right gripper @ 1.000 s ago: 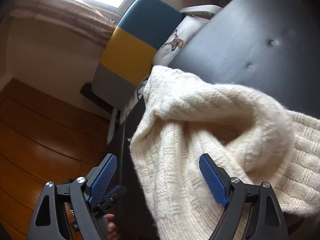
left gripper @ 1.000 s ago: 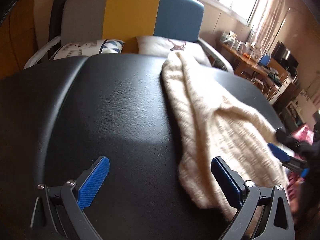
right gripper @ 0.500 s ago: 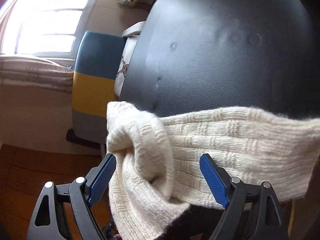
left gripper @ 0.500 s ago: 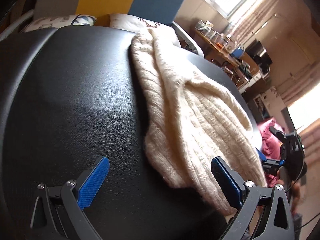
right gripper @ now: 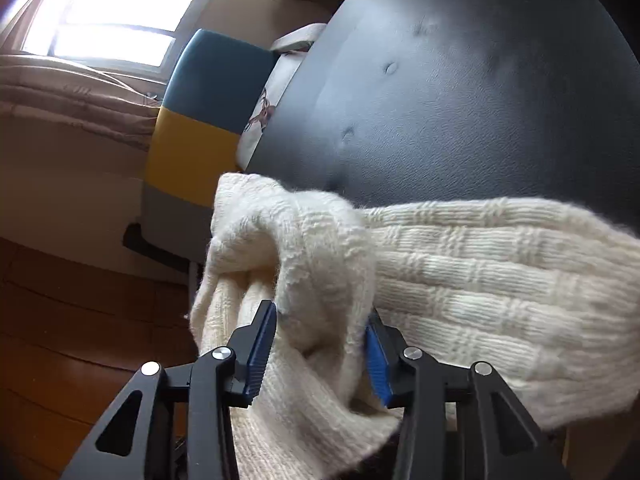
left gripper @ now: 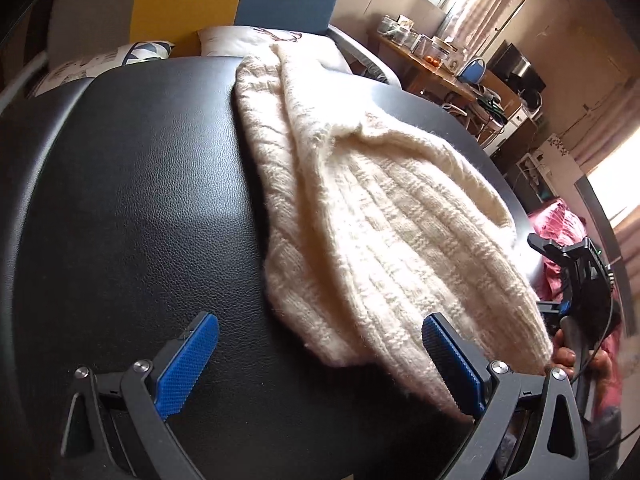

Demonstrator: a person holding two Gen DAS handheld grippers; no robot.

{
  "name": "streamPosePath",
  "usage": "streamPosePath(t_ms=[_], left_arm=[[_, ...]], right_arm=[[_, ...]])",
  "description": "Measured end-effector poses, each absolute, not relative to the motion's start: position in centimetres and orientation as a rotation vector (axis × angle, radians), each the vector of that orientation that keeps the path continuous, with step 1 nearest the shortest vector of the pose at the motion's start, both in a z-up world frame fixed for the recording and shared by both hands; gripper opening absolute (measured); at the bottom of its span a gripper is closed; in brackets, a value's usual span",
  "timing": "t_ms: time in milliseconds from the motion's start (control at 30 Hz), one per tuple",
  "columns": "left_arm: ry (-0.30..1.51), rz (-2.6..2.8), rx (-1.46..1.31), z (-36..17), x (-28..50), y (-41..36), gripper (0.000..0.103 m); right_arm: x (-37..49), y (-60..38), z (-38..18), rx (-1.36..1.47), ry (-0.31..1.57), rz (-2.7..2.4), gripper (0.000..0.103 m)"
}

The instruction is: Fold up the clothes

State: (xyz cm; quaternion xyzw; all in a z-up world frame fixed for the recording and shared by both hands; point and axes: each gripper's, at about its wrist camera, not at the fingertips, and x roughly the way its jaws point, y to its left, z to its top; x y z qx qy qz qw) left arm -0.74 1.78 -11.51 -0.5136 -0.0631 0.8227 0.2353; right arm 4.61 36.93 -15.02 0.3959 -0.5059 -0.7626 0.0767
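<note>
Black padded surface [left gripper: 132, 208]: leather-grained, dimpled, rounded at its edges; the broad left half is seen bare, and more bare room is seen beyond the garment in the right wrist view. Cream knitted sweater [left gripper: 384, 216]: ribbed, fuzzy, laid lengthwise from the far edge to the near right corner, one bunched end hanging over the near edge. Right gripper [right gripper: 320, 350]: jaws just closed in, a thick fold of knit pinched between the blue pads. Left gripper [left gripper: 320, 364]: jaws spread wide, nothing held, sweater hem lying between them.
</note>
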Motion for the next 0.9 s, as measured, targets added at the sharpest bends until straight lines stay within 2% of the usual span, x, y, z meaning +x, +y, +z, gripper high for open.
streamPosePath(t_ms=[167,300,333,400,467,500,667,800,900], left_arm=[[-0.236,2.253,-1.406,-11.7,-0.7,0.8,0.102],[-0.312,2.24,-1.412,-12.0,-0.7,-0.4,0.102],[-0.342,2.231,-1.421,-12.3,-0.7,-0.7,0.102],[-0.393,2.219,-1.441,-12.8,-0.7,-1.3,0.102],[-0.416,2.22,-1.451,-13.1,-0.7,-1.8,0.102],[-0.421,2.226,-1.447,-13.1,-0.6,-1.9,0.102],[-0.447,2.246,-1.437,-13.1,-0.4,-3.0,0.103],[-0.457,2.28,-1.425,-12.7,-0.5,-3.6,0.102],[-0.461,2.333,-1.366,-11.3,-0.7,-4.1,0.102]], right_arm=[[3.3,34.0,-15.5,1.197,-1.268,-2.381,0.044],[3.8,33.1,-15.6,1.183,-1.203,-2.388,0.045],[3.7,33.5,-15.9,1.193,-1.254,-2.34,0.045],[3.5,35.1,-16.8,1.174,-1.471,-2.223,0.045],[4.0,36.6,-17.3,1.1,-1.691,-2.182,0.035],[4.1,36.9,-16.9,1.077,-1.701,-2.219,0.032],[1.0,34.7,-10.8,1.073,-1.333,-2.472,0.018],[-1.5,26.1,-2.8,0.948,-0.664,-2.568,0.018],[-1.5,18.1,-3.1,0.998,-0.332,-2.382,0.02]])
